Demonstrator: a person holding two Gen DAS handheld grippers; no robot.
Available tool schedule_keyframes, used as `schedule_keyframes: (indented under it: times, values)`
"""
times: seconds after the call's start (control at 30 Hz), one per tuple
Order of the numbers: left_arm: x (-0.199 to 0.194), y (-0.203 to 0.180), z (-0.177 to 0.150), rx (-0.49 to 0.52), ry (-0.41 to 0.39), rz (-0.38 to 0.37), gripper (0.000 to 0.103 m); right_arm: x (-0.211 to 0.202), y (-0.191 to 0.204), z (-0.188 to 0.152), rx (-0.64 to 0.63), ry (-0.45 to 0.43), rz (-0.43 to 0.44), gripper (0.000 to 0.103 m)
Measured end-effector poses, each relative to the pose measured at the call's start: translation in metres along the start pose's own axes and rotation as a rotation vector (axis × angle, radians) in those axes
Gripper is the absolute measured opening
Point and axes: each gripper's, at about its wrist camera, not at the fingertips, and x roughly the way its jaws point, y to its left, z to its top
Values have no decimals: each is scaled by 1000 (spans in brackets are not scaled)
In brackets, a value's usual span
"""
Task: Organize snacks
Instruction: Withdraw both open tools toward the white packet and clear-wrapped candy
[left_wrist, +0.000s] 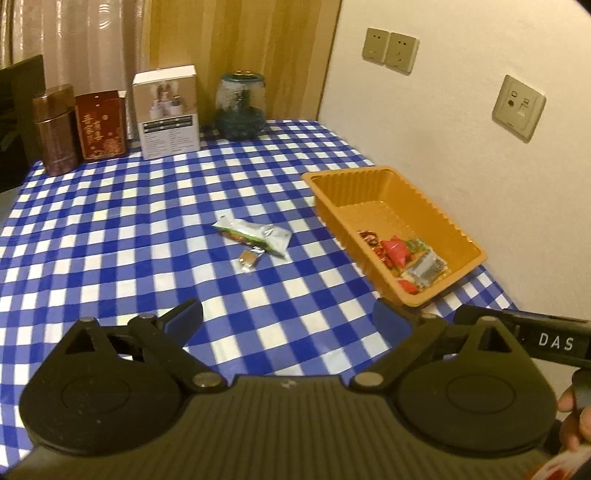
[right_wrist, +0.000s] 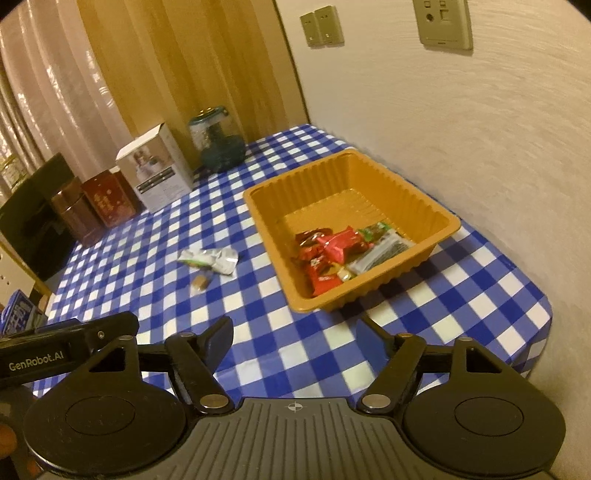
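Blue-and-white checked cloth (left_wrist: 129, 229) covers the worktop, which stands against a pale wall with sockets (left_wrist: 391, 50). At the back, toward 11 o'clock in the left wrist view, stand two brown tins (left_wrist: 55, 129), a white box (left_wrist: 168, 110) and a glass jar (left_wrist: 240, 105). An orange tray (right_wrist: 255, 195) sits near the wall at 1 o'clock in the right wrist view; red and green snack packets (right_wrist: 332, 247) lie in its near end. On the cloth, apart from the tray at its 9 o'clock, lies a silver-green wrapper (left_wrist: 255, 234) with a small brown candy (left_wrist: 248, 260) just beside it. The left tool (left_wrist: 288, 314) hangs above the cloth, spread wide, nothing between its fingers. The right tool (right_wrist: 295, 338) is also parted and empty, just short of the tray.
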Motion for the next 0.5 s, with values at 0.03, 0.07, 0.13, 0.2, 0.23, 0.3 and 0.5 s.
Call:
schedule_keyframes:
  times: [0.03, 0.07, 0.13, 0.2, 0.23, 0.3, 0.5]
  values:
    - [-2, 2, -1, -1, 1, 7, 98, -1, 2, -1, -2, 2, 2, 73]
    - [-3, 3, -2, 0, 2, 17, 98, -1, 3, -2, -5, 4, 5, 73]
    - [-7, 7, -3, 5, 3, 32, 98, -1, 8, -5, -13, 8, 11, 73]
    - [-8, 12, -5, -7, 10, 33, 98, 0, 11, -7, -20, 14, 18, 74]
    - [-9, 15, -6, -16, 12, 36, 98, 0, 13, -7, -23, 17, 21, 74]
    - [-10, 20, -8, -23, 17, 46, 98, 1, 17, -9, -29, 21, 26, 74]
    - [-9, 30, -10, -45, 29, 50, 98, 4, 21, -10, -37, 30, 29, 74]
